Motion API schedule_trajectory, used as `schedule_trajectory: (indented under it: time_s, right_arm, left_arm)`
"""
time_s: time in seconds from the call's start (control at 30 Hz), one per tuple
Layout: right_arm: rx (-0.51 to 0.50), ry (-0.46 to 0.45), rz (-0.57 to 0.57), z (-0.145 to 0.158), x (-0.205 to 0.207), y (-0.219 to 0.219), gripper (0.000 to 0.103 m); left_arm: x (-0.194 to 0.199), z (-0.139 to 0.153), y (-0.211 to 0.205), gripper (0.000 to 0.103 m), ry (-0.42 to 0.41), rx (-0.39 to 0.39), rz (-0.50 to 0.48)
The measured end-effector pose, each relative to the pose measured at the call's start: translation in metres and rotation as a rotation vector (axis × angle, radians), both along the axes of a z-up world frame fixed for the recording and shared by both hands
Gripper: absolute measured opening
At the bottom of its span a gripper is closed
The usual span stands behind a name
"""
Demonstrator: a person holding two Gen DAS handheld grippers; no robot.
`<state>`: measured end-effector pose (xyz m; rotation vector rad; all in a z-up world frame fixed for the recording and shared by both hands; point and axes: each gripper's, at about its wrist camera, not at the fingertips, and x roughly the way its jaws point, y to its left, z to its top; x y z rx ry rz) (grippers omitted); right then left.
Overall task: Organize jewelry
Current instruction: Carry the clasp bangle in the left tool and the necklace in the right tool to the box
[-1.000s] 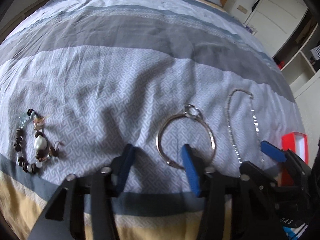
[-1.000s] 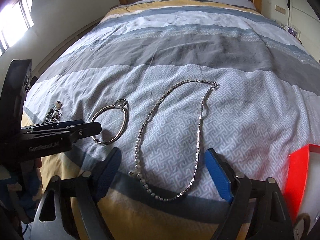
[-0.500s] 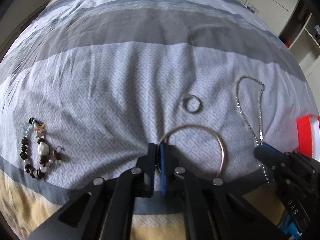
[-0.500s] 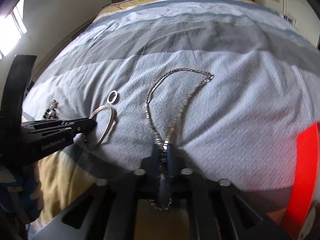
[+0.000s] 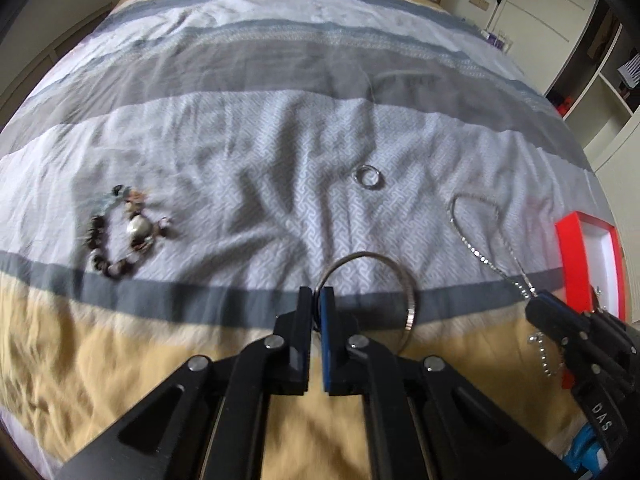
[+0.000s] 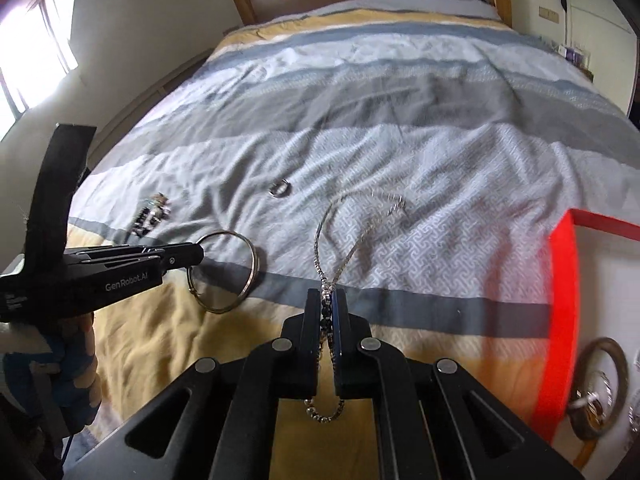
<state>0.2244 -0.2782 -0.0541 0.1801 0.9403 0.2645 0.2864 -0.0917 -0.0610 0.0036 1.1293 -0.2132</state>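
Both claws clenched, left gripper (image 5: 316,294) pinching the bangle (image 5: 406,284), right gripper (image 6: 327,296) gripping the chain (image 6: 340,236), ring (image 5: 370,178) on the bed (image 5: 280,128).

ring (image 5: 368,176) between bracelet (image 5: 120,236) (left) — necklace (image 5: 486,240)

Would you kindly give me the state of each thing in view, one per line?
Left gripper: shut on the bangle.
Bangle: pinched at its rim.
Right gripper: shut on the necklace.
Necklace: doubled over, pinched.
Small ring: lying loose on the bed.
Beaded bracelet: lying untouched.
Red box: open.
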Motion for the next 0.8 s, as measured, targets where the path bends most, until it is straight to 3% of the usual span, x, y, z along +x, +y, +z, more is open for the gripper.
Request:
schedule_trajectory:
  time_s: [0.33, 0.8]
  right_arm:
    - [0.026, -0.103, 0.003, 0.05, -0.047, -0.003, 0.005]
    - [0.064, -0.199, -0.047, 0.086, -0.104, -0.036, 0.005]
  left_arm:
    - [-0.047, 0.04, 0.011, 0.002, -0.057, -0.002, -0.005]
    - [-0.096, 0.081, -0.007, 0.002, -0.107, 0.005, -0.025]
